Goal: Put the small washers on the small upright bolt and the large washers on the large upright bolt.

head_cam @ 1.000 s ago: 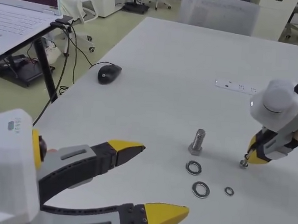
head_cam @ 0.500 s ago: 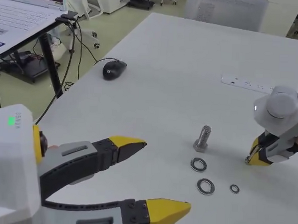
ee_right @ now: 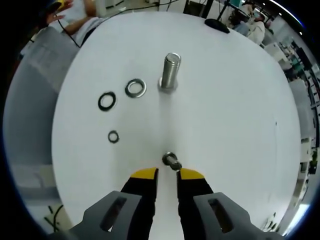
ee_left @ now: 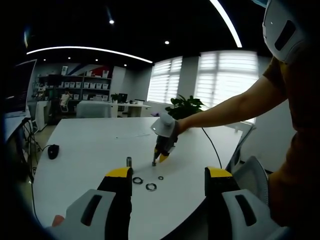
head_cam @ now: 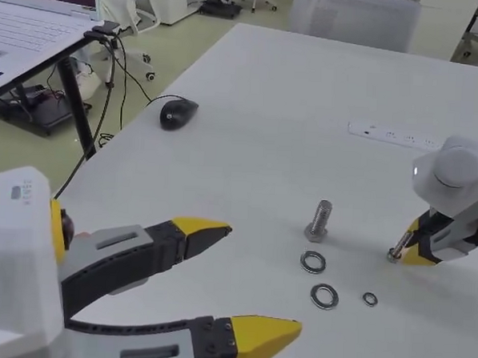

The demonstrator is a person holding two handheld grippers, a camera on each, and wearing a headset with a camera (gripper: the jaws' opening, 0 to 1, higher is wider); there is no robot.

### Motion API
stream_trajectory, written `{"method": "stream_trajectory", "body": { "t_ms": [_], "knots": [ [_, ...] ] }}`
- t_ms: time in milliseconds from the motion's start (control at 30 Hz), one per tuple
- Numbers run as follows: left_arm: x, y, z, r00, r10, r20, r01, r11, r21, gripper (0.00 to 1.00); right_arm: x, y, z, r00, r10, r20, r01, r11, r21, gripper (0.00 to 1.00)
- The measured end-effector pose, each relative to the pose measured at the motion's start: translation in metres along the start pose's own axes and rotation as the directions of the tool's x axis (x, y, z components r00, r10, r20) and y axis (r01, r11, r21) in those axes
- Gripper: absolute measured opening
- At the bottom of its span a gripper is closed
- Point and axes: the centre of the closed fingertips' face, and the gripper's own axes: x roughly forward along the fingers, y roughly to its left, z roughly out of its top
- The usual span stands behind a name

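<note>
The large bolt [head_cam: 318, 221] [ee_right: 170, 71] stands upright on the white table [head_cam: 251, 107]. Two large washers [head_cam: 312, 261] [head_cam: 324, 296] and one small washer [head_cam: 369, 299] lie flat in front of it. To their right, the small bolt [head_cam: 395, 253] [ee_right: 171, 161] leans at the tips of my right gripper [head_cam: 404, 250] [ee_right: 168, 172], whose jaws are drawn close on it. My left gripper [head_cam: 262, 280] [ee_left: 169, 175] hovers wide open near the table's front left, holding nothing, well short of the washers [ee_left: 150, 187].
A black mouse [head_cam: 177, 113] lies at the table's left edge and a white power strip [head_cam: 389, 137] at the far right. Beyond the left edge a laptop [head_cam: 23, 23] sits on a stand with hanging cables.
Only the head camera has shifted a little. The right gripper stays at the small bolt, and the left gripper holds still and open.
</note>
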Motion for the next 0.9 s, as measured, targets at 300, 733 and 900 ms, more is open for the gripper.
{"method": "stream_trajectory", "body": {
  "t_ms": [300,733,900],
  "knots": [
    [0.002,-0.009,0.002,0.9997,-0.023,0.004,0.023,1.0,0.01,0.58,-0.007,0.014,-0.006,1.0,0.005,0.002,-0.005,1.0,0.015,0.15],
    [0.0,-0.018,0.008,0.9995,-0.029,0.01,0.029,0.999,0.022,0.58,-0.004,0.039,0.008,0.999,0.042,0.019,-0.042,0.999,-0.005,0.16],
    [-0.001,-0.018,0.007,0.9995,-0.029,0.012,0.029,0.999,0.017,0.58,0.002,0.048,0.02,0.9976,0.061,0.033,-0.06,0.998,-0.022,0.16]
  ]
}}
